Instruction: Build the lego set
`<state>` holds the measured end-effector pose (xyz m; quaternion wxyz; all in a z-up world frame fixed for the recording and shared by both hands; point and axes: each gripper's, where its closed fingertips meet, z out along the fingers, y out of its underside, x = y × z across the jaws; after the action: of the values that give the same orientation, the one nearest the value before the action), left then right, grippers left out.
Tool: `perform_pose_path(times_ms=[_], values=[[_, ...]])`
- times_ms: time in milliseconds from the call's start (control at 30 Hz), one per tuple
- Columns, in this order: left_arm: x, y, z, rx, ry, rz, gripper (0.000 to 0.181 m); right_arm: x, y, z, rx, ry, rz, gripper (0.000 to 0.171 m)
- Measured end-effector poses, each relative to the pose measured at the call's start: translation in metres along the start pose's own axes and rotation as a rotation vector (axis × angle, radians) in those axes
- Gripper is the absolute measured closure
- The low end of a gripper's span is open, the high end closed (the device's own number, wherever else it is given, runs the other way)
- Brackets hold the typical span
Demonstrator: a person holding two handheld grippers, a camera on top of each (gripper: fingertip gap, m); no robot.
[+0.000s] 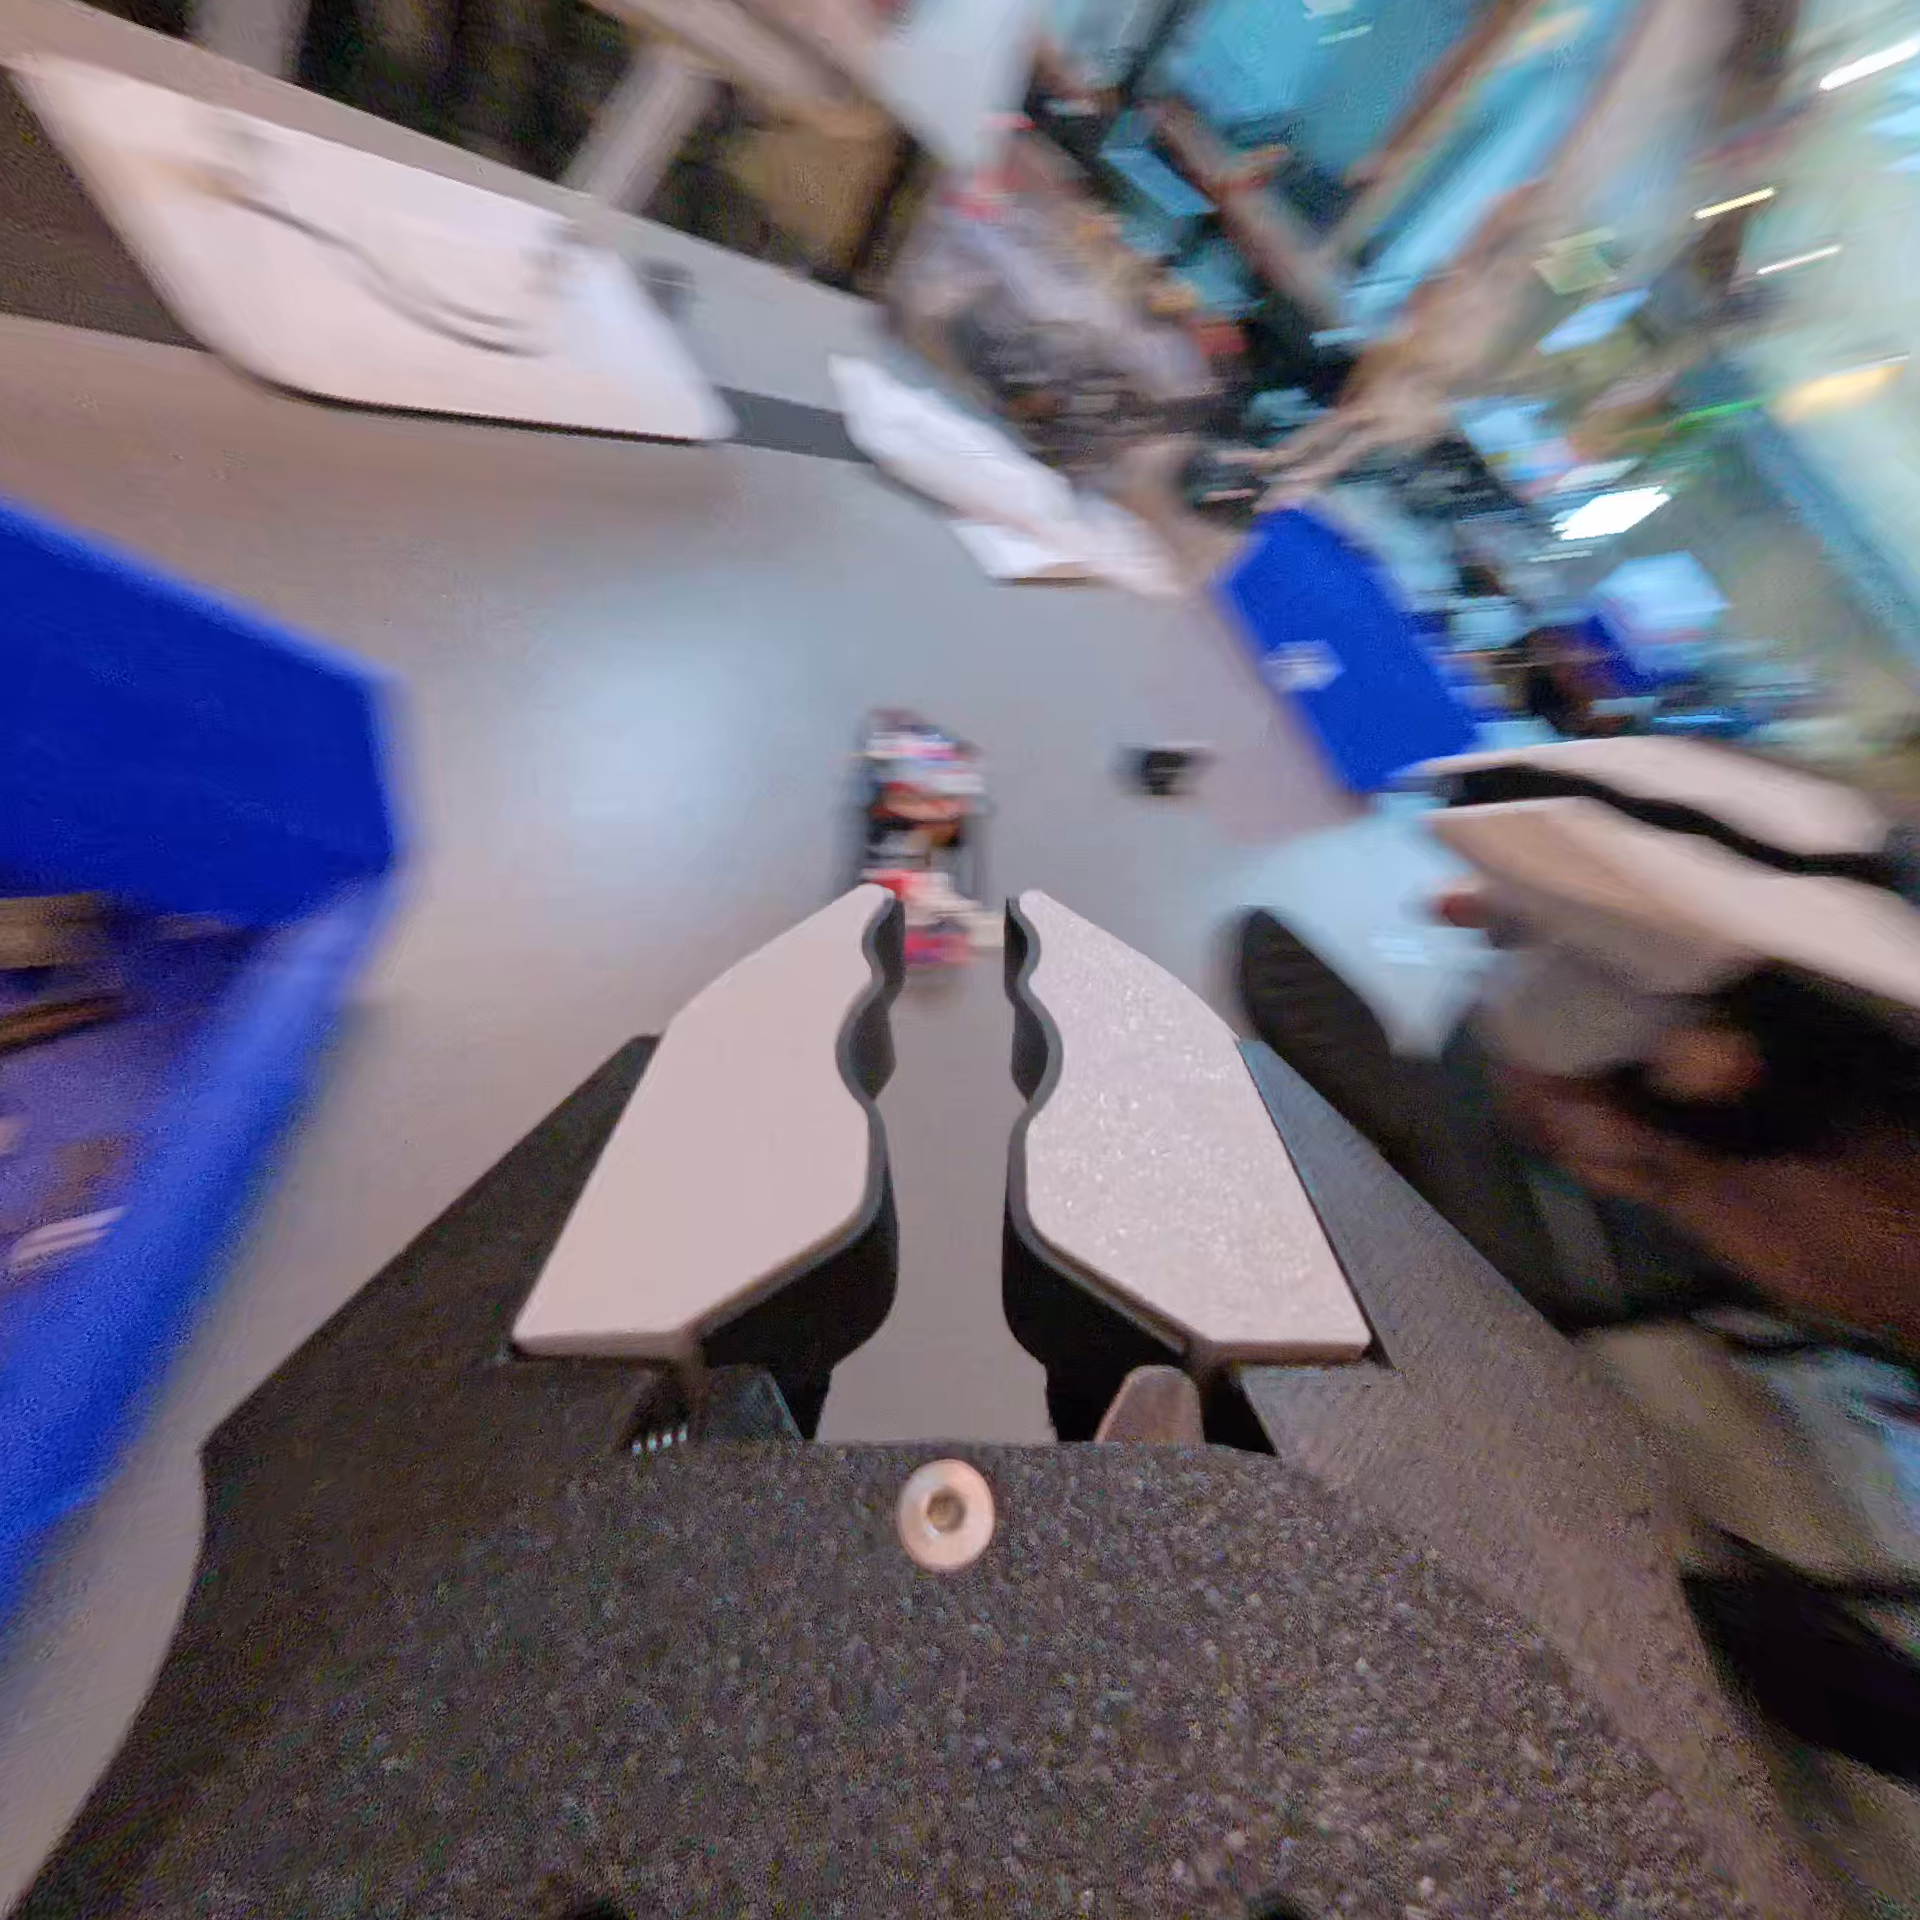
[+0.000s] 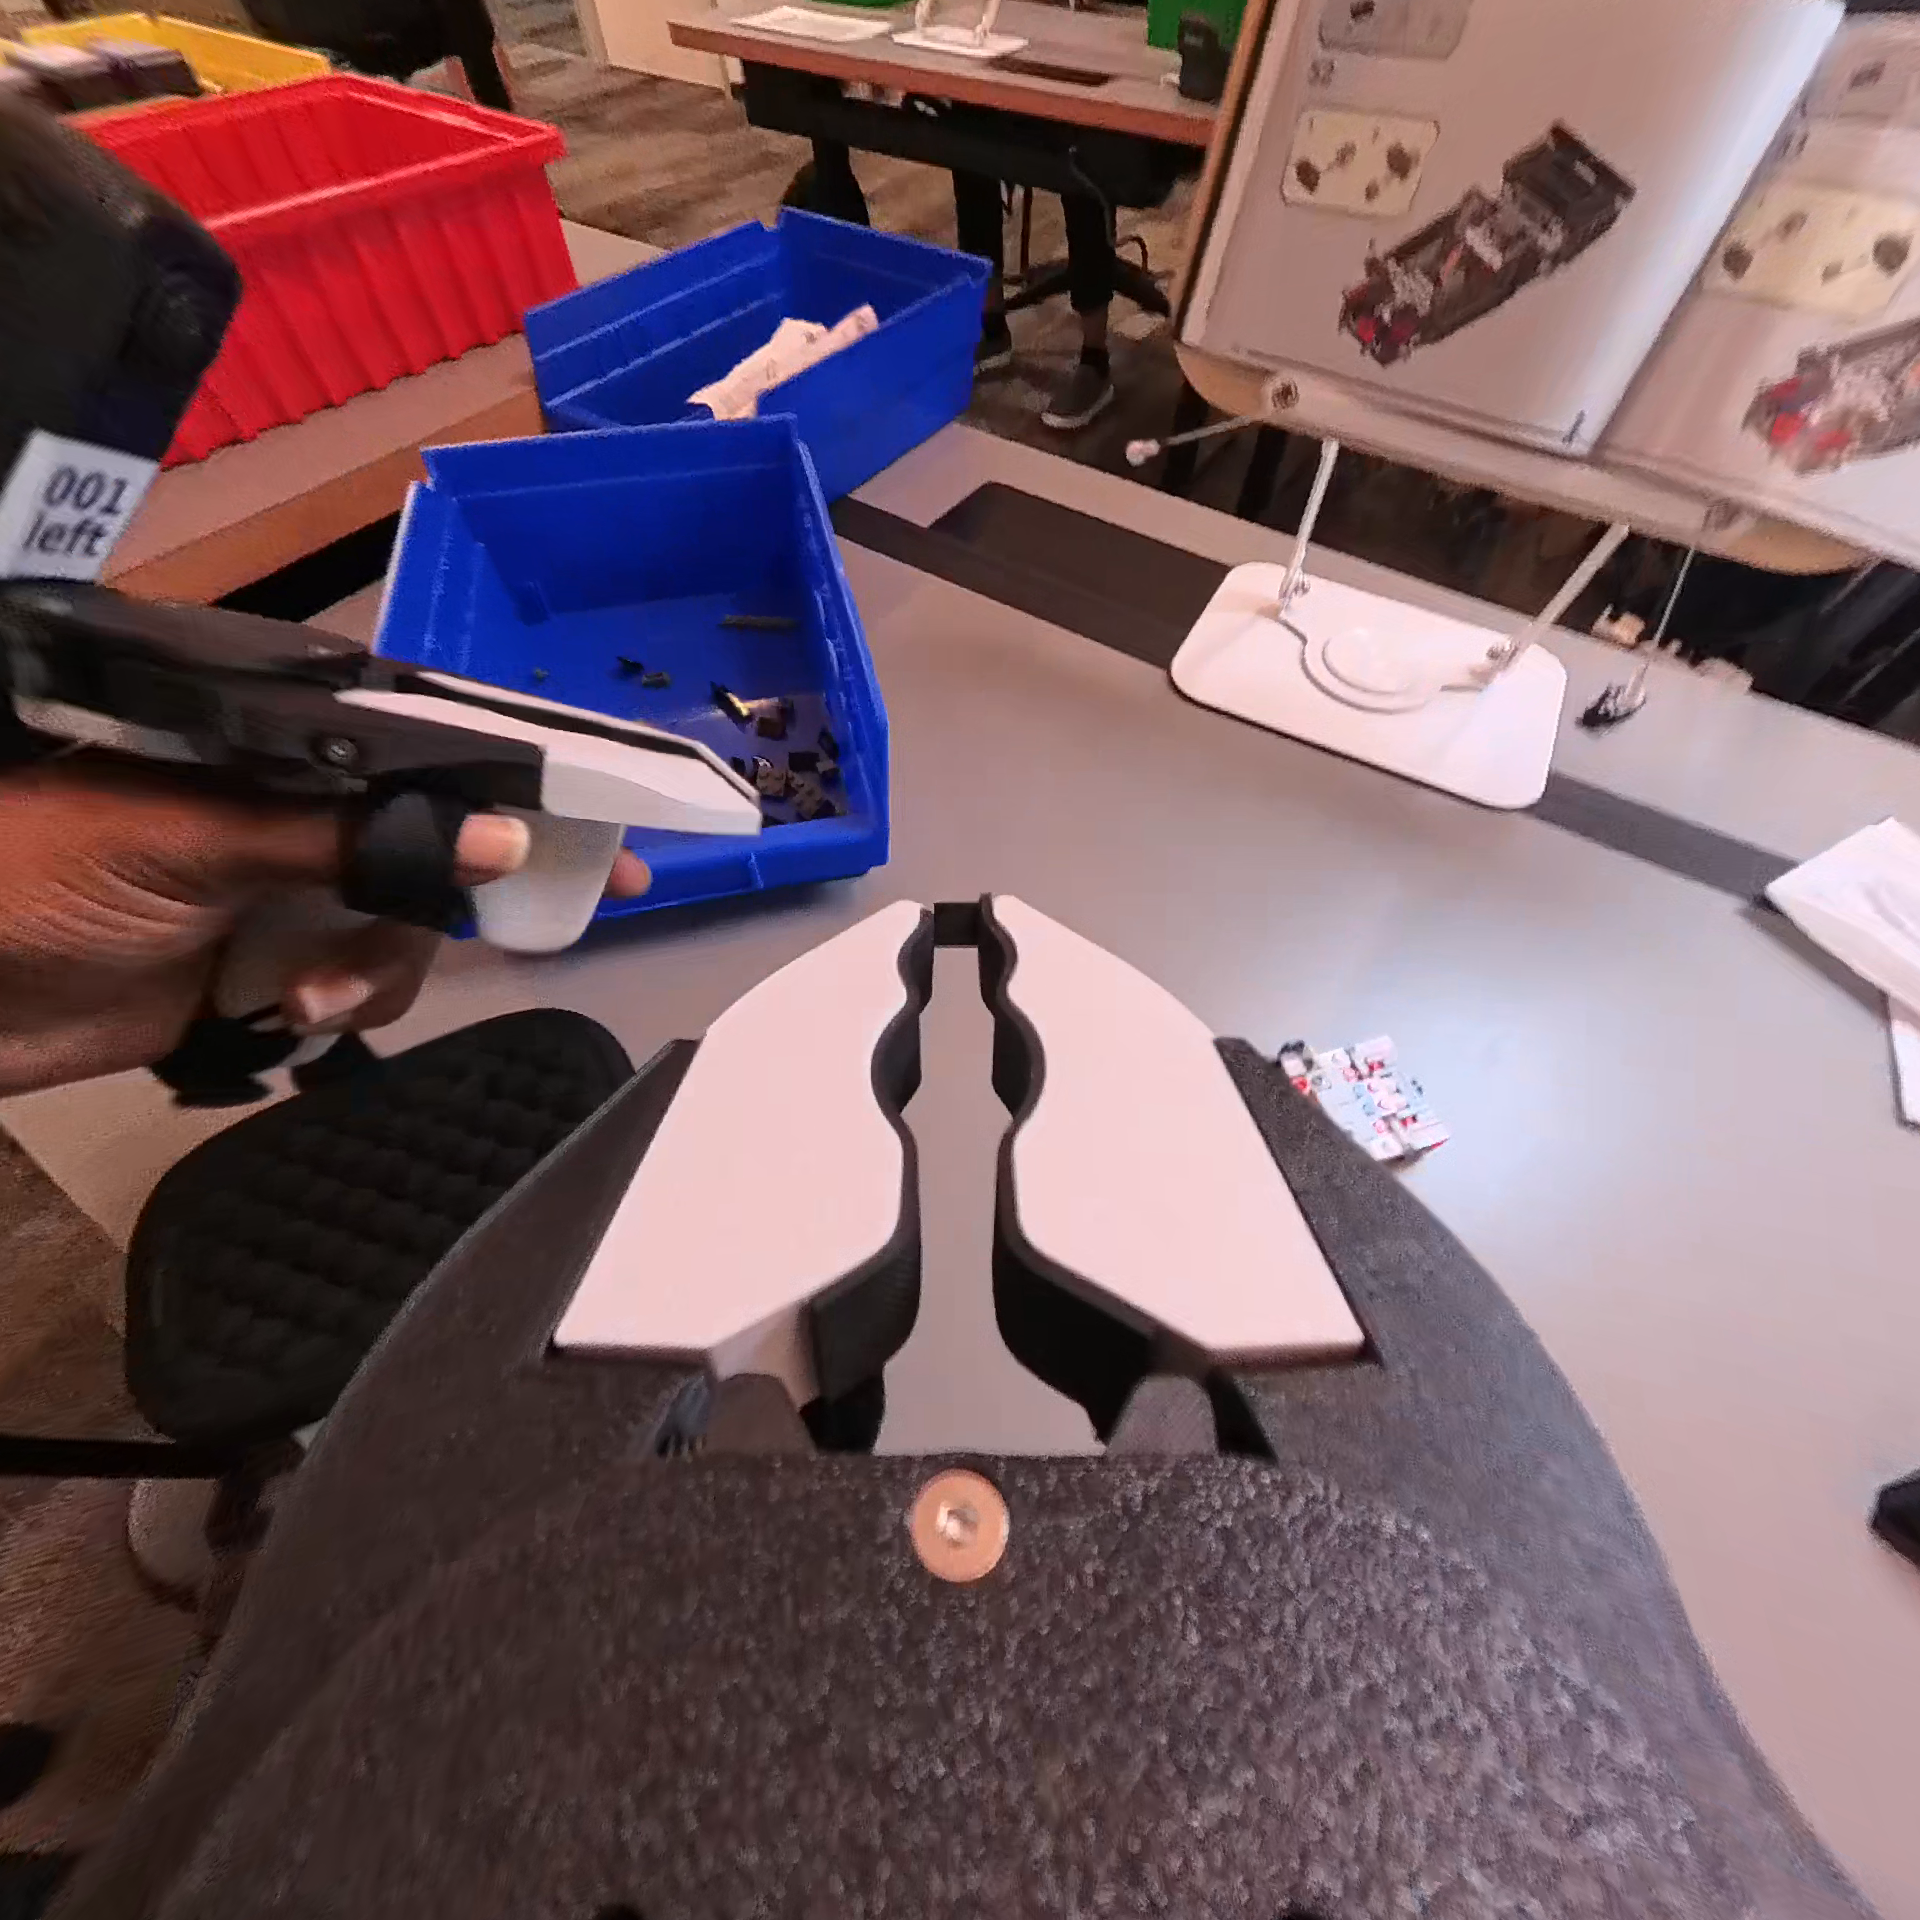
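Over the grey worktop (image 2: 1143, 831), right gripper (image 2: 958, 914) jaws clamp a small black brick (image 2: 957, 924). Left gripper (image 1: 945, 904) jaws apart, empty. Lego build (image 2: 1361, 1098) sits just right.

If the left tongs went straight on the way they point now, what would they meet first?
Probably the small partly built lego model on the grey table: it sits dead ahead, just beyond the open left tongs. The view is motion-blurred, so depth is uncertain.
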<state>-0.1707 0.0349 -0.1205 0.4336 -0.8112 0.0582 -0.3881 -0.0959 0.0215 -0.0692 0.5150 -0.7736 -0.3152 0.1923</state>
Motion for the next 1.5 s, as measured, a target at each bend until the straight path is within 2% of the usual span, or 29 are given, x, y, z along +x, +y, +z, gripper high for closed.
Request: perform_pose_path(times_ms=[67,133,333,633,733,833,900,933,1033,1167,1200,1300,1333,1433,1500], values=[[0.053,-0.011,-0.003,0.002,0.247,-0.135,0.162,-0.006,-0.01,-0.009,0.021,-0.032,-0.047,0.163],[0.087,-0.02,-0.009,-0.035,0.42,-0.26,0.164,-0.012,-0.023,-0.022,0.05,-0.072,-0.07,0.163],[0.153,-0.034,-0.024,-0.227,0.725,-0.386,0.162,-0.028,-0.061,-0.064,0.135,-0.156,-0.146,0.163],[0.211,-0.057,-0.019,-0.333,0.853,-0.434,0.163,-0.011,-0.085,-0.095,0.226,-0.213,-0.252,0.163],[0.218,-0.061,-0.003,-0.321,0.811,-0.437,0.172,0.004,-0.089,-0.099,0.253,-0.249,-0.284,0.163],[0.213,-0.066,0.017,-0.26,0.701,-0.407,0.174,0.024,-0.085,-0.095,0.251,-0.291,-0.298,0.163],[0.194,-0.072,0.03,-0.17,0.584,-0.421,0.175,0.044,-0.077,-0.088,0.233,-0.302,-0.257,0.156],[0.172,-0.071,0.038,-0.131,0.46,-0.405,0.174,0.055,-0.07,-0.083,0.217,-0.303,-0.233,0.154],[0.068,-0.059,0.036,-0.029,-0.094,-0.242,0.174,0.087,-0.042,-0.069,0.154,-0.276,-0.159,0.154],[-0.076,-0.043,-0.032,0.072,-0.816,-0.101,0.174,0.111,0.005,-0.063,0.05,-0.241,-0.103,0.154],[-0.097,-0.038,-0.045,0.073,-0.919,-0.073,0.174,0.115,0.016,-0.063,0.023,-0.228,-0.108,0.153],[-0.143,-0.018,-0.06,0.049,-1.085,-0.05,0.174,0.124,0.042,-0.069,-0.041,-0.2,-0.096,0.153],[-0.155,-0.009,-0.062,0.038,-1.126,-0.054,0.168,0.126,0.047,-0.071,-0.056,-0.191,-0.085,0.152],[-0.178,0.019,-0.057,0.036,-1.114,-0.166,0.122,0.129,0.057,-0.08,-0.086,-0.157,-0.068,0.152],[-0.184,0.041,-0.052,-0.004,-1.075,-0.254,0.101,0.128,0.06,-0.085,-0.098,-0.129,-0.058,0.152]])
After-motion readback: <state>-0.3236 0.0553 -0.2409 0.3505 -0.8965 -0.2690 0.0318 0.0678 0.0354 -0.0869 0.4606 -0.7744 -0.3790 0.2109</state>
